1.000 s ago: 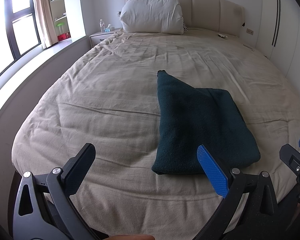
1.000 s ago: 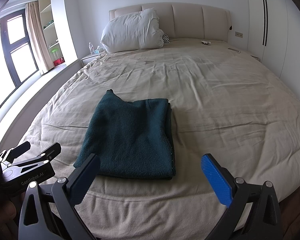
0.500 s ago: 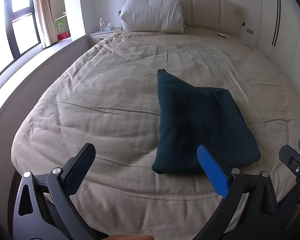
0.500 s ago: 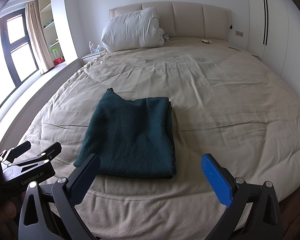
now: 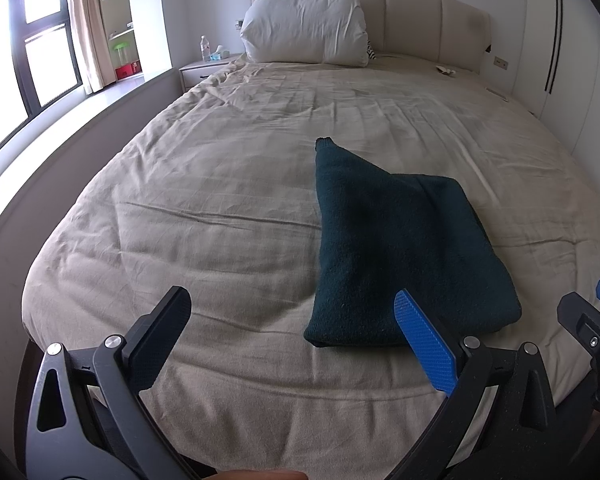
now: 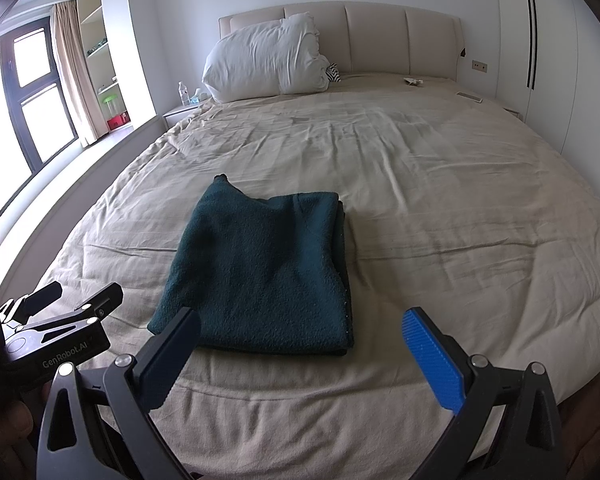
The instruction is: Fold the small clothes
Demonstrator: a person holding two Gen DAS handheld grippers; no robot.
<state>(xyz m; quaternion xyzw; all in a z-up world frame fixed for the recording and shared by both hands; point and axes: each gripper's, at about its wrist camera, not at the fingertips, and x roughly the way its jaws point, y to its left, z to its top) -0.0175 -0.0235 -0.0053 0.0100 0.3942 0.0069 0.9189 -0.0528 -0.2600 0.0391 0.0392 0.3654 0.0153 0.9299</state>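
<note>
A dark green fleece garment (image 5: 396, 248) lies folded into a rough rectangle on the beige bed cover (image 5: 220, 184), near the foot of the bed. It also shows in the right wrist view (image 6: 268, 272). My left gripper (image 5: 296, 332) is open and empty, held over the bed's foot edge, left of the garment's near edge. My right gripper (image 6: 304, 348) is open and empty, just short of the garment's near edge. The left gripper also shows at the left of the right wrist view (image 6: 76, 300).
A white pillow (image 5: 306, 26) leans on the padded headboard (image 5: 432, 12). A nightstand (image 5: 204, 68) with a bottle stands at the far left. Windows (image 5: 24, 40) run along the left, wardrobe doors (image 5: 572, 48) along the right. Small items (image 6: 414, 81) lie near the headboard.
</note>
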